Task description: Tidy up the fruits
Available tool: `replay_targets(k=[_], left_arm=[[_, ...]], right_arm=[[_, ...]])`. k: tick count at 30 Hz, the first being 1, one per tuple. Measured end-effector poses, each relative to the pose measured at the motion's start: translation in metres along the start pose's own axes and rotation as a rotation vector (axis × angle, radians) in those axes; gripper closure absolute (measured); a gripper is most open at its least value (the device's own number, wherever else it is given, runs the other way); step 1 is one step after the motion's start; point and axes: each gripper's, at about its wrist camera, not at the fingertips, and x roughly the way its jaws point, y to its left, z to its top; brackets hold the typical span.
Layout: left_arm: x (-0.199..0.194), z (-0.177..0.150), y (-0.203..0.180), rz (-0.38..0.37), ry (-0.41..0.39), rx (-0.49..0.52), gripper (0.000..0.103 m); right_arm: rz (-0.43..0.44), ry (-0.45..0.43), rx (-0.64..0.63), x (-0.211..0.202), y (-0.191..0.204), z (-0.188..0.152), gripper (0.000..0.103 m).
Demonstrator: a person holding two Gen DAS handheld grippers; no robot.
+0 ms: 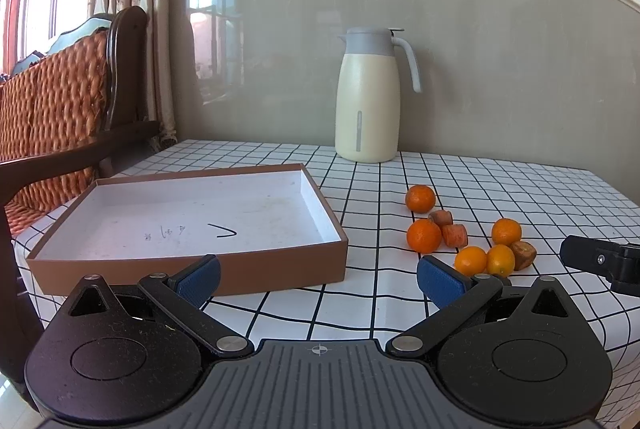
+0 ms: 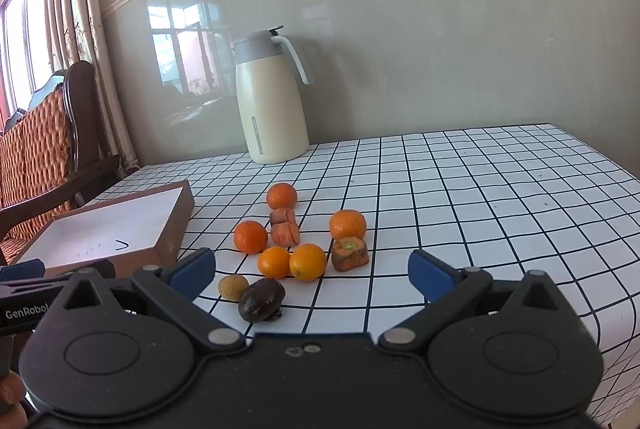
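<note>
Right tongs (image 2: 312,275): spread wide and empty, hovering low over the near edge of the desk, facing the fruit pile.
Left tongs (image 1: 318,279): also gaping and empty, aimed between the box and the fruit; the box's front wall sits just beyond the left pad.
Nearest fruit: a dark, wrinkled fruit (image 2: 262,299) touching a small tan fruit (image 2: 231,287), right in front of the right tongs and hidden from the left wrist view.
Middle of the pile: 2 smooth kumquats (image 2: 291,262) side by side, a brown-orange dried chunk (image 2: 349,254) just to their right, 2 short reddish cut pieces (image 2: 285,227) behind them.
Mandarins: 3 rounder ones (image 2: 250,236) ringing the pile, the farthest nearest the wall.
Box (image 1: 188,225): shallow, brown outside, white inside, holding no fruit; it lies left of the pile on the checked desk (image 2: 480,197).
Far end: a cream thermos jug (image 1: 367,97) stands against the wall, well apart from the fruit.
Progress: I judge sorting has not begun, since nothing is in the box.
Risk: round fruit may roll if a pad nudges it; the pieces touch, so closing on 1 may shove its neighbour. The dark fruit looks soft and may bruise. Both tongs are close, so they could collide.
</note>
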Motion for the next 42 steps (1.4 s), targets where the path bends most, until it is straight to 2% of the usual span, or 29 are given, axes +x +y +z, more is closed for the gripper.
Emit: replay_targets(k=[42], left_arm=[[-0.002, 0.0001, 0.0003, 0.014, -0.011, 0.005, 0.0]], right_arm=[[-0.009, 0.001, -0.006, 0.0015, 0.0005, 0.0, 0.006]])
